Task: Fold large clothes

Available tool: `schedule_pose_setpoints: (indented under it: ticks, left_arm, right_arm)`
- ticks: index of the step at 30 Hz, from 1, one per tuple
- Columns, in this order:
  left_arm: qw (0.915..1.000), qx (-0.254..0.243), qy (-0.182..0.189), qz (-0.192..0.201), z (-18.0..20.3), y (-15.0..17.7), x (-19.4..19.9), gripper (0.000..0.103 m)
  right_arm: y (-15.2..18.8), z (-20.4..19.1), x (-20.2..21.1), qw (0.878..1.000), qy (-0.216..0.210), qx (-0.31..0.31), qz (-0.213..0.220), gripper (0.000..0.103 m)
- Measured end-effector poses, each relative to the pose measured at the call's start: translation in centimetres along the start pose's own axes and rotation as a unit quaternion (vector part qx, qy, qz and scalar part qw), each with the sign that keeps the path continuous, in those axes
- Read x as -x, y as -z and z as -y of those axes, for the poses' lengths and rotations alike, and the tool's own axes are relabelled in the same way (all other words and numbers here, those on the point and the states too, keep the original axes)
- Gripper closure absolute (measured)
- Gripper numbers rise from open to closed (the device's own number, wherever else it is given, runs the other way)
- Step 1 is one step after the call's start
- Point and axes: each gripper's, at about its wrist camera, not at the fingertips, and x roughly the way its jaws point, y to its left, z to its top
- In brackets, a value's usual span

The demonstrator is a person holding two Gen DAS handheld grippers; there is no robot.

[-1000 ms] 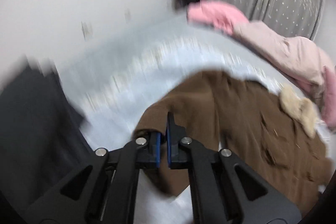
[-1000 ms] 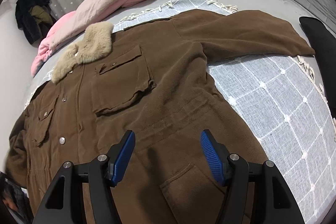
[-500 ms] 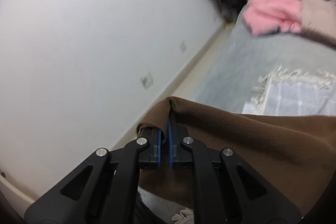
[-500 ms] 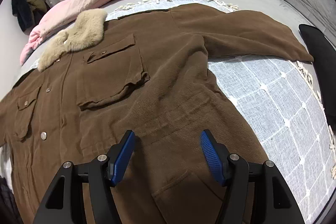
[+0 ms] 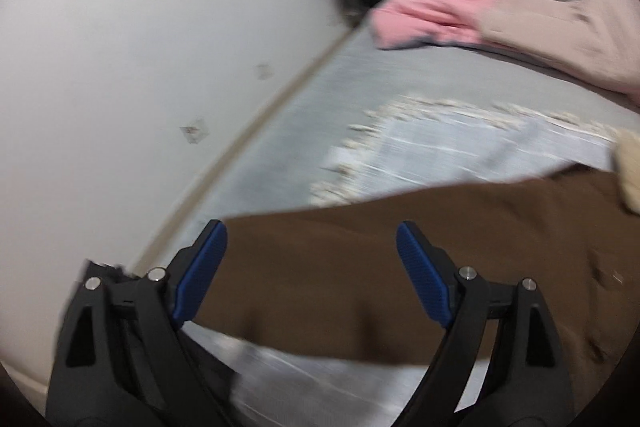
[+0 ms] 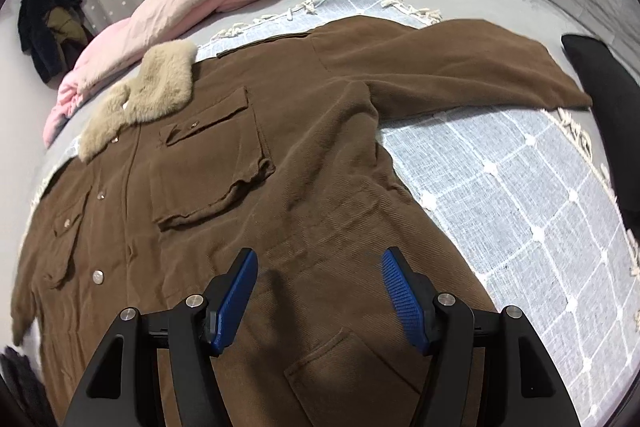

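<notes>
While blurred, left view shows wall [image 5: 120, 47] (bare).

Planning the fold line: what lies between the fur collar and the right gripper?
Only brown coat front, with its flap chest pocket, between fur collar and right gripper; right wrist view.

- The brown coat [image 6: 304, 163] lies face up and spread flat on the pale checked throw [image 6: 520, 195], its front closed with metal snaps.
- A beige fur collar [image 6: 152, 87] sits at the end of the coat nearest the throw's far fringe.
- One sleeve [image 6: 448, 67] stretches sideways across the throw.
- Flap pockets show on the chest.
</notes>
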Motion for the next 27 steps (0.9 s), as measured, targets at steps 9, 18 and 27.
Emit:
schedule_pose_setpoints:
  ticks: [9,18,27]
  left_arm:
    - [0.9704,-0.019,0.232,-0.064,11.7,7.4,6.5,0.015]
    - [0.9526,-0.102,0.278,-0.071,22.0,11.1,9.1,0.008]
    - [0.9518,-0.182,0.237,-0.068,14.5,14.8,10.6,0.008]
  right_arm:
    - [-1.2,5.2,0.6,0.995,-0.037,-0.088,0.000,0.037]
    - [-1.8,7.5,0.0,0.998,-0.012,-0.058,0.003,0.037]
    - [1.0,13.0,-0.4,0.984,-0.142,-0.052,-0.097,0.037]
